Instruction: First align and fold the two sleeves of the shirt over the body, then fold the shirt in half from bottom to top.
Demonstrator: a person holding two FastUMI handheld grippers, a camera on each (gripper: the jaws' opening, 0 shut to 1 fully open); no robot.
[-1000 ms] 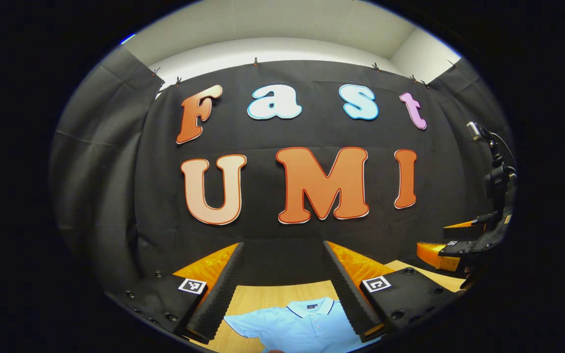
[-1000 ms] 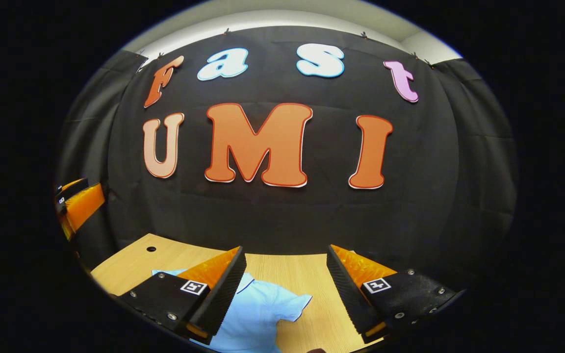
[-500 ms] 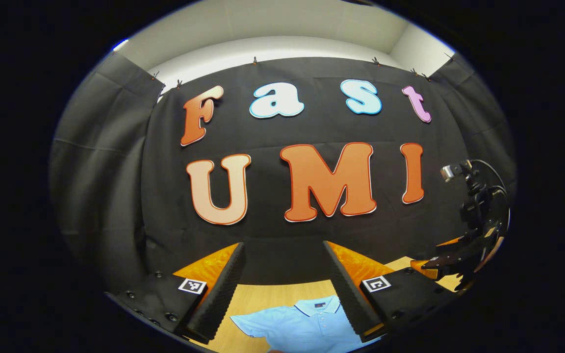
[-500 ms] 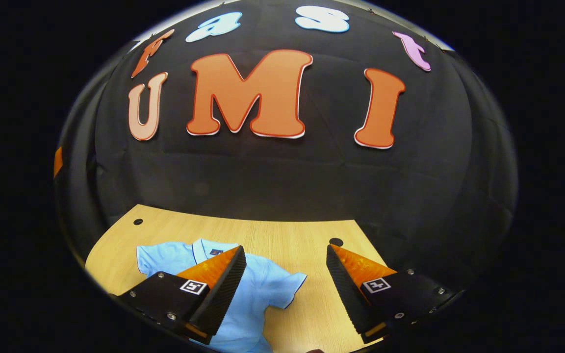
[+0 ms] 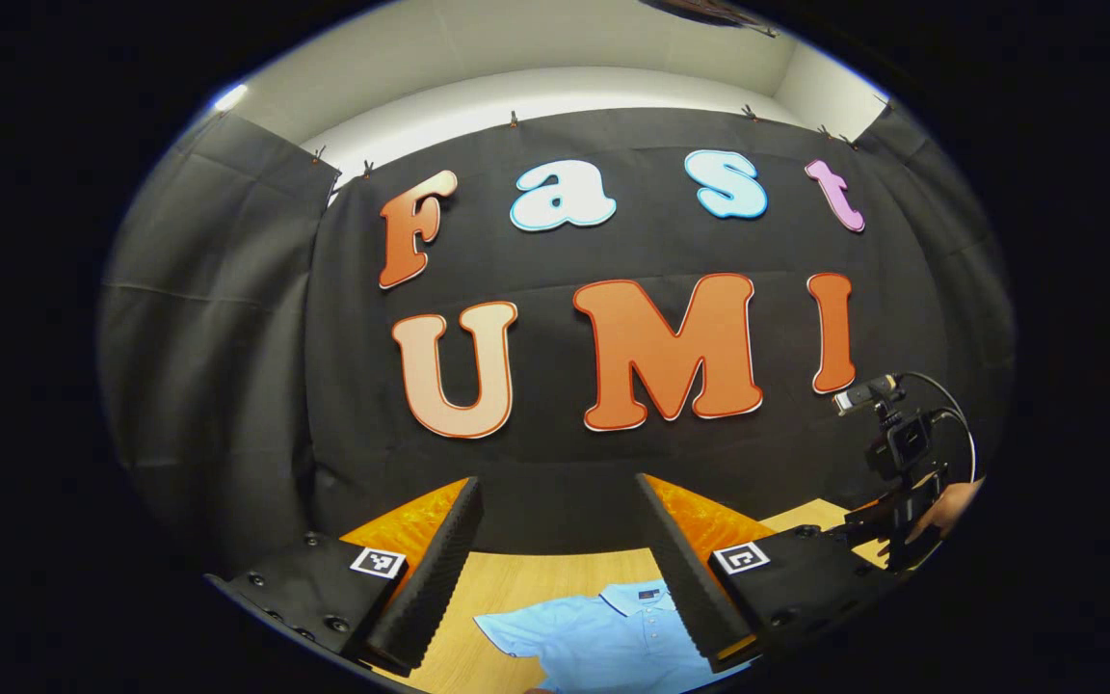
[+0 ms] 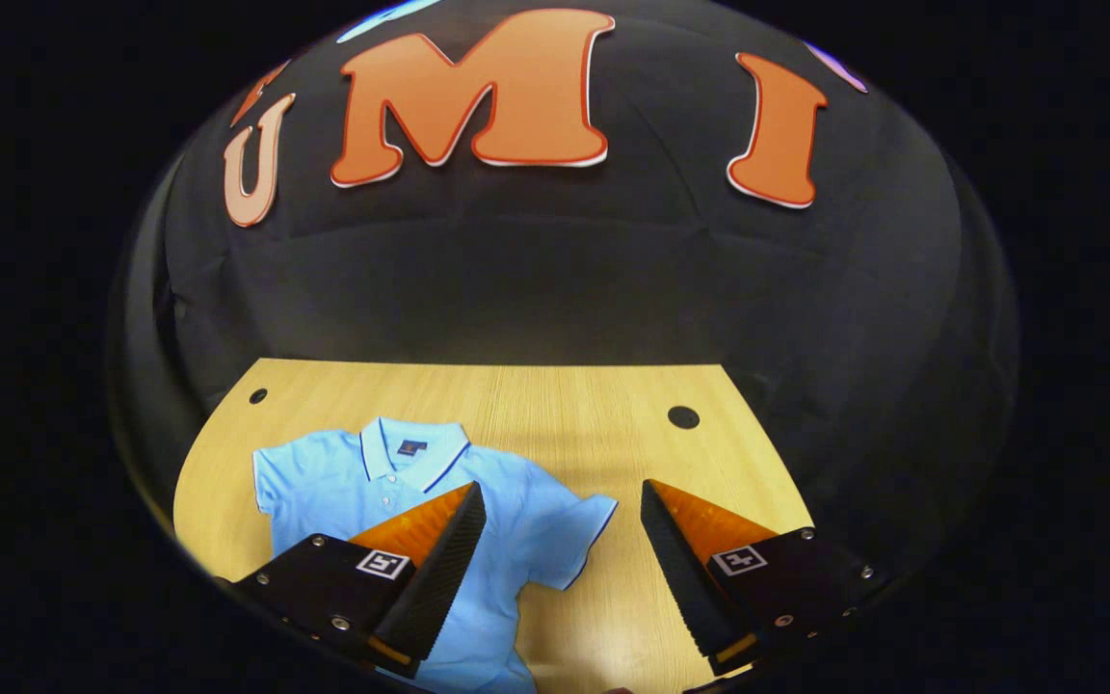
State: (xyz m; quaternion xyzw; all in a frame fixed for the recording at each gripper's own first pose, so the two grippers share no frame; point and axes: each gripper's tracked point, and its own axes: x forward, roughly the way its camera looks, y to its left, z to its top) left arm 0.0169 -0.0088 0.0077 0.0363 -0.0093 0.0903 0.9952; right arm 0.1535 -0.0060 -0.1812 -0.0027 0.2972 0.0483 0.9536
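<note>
Soft light-blue polo shirt (image 6: pixel 391 492) lies flat on wood-grain tabletop (image 6: pixel 565 405). My right gripper (image 6: pixel 563 525) and left gripper (image 5: pixel 560 540) hover above it, jaws open, empty.

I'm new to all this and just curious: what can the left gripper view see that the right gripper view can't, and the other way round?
Left gripper view: the other gripper at far right, with a hand holding it, plus white wall above the cloth. Right gripper view: both sleeves of the shirt spread flat, and two holes in the table. Both: blue polo shirt, wooden table, open fingers.
</note>
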